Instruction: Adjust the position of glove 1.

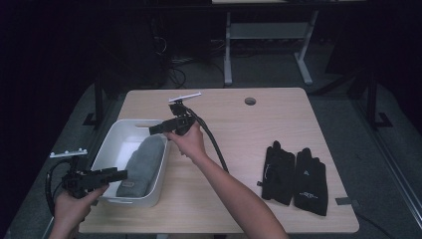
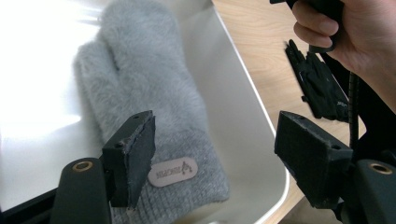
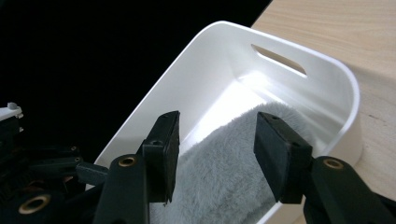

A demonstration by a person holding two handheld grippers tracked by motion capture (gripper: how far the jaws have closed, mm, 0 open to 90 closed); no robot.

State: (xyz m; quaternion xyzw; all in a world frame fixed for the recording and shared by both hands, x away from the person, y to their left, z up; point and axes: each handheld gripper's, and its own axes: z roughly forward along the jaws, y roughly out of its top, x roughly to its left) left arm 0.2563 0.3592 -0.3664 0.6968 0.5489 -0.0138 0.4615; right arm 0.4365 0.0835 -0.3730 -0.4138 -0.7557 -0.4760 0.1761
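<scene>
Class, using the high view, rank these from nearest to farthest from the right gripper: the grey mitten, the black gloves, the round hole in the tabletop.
From the right gripper, above the white bin's far right rim:
1. Grey mitten, in the bin just below it.
2. Round hole, toward the table's far edge, to its right.
3. Black gloves, near the table's front right.

Wooden table [image 1: 234,124] with a round cable hole [image 1: 250,101] near its far edge. White bin [image 1: 110,144] at the hole's near left; black gloves [image 1: 294,175] at its near right.
</scene>
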